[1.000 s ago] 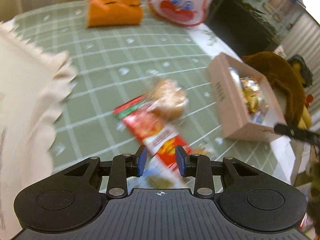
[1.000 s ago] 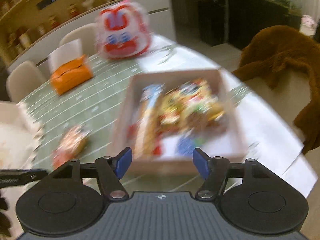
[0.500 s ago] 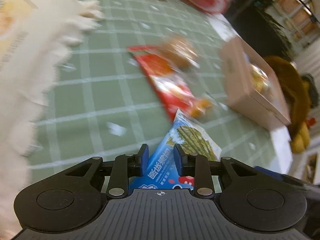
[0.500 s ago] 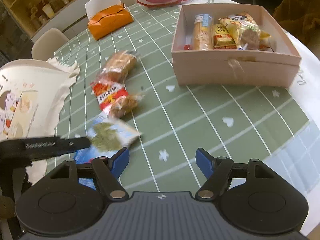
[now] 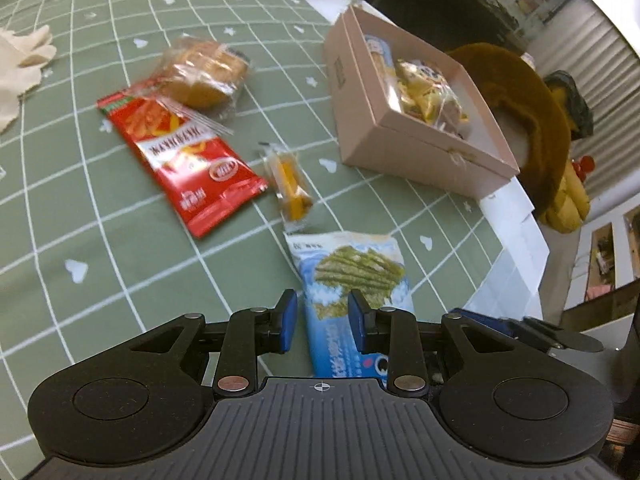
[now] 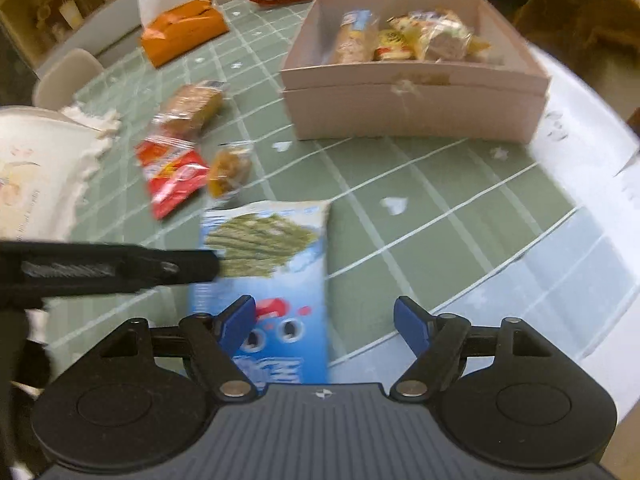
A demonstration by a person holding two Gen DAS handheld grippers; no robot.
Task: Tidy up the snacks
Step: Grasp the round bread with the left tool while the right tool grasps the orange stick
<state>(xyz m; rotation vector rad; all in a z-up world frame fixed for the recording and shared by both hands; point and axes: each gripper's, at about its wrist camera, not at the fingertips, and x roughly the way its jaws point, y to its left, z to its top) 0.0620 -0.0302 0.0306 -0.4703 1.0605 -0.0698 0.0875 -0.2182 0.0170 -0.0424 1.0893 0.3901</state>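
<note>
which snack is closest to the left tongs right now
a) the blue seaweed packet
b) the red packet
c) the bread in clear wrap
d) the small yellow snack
a: the blue seaweed packet lies right in front of the left tongs, its near end between the open jaws.

Seaweed packet (image 5: pixel 352 276) nearest, box (image 5: pixel 404 148) behind right, wafer packet (image 5: pixel 180 152) left
</note>
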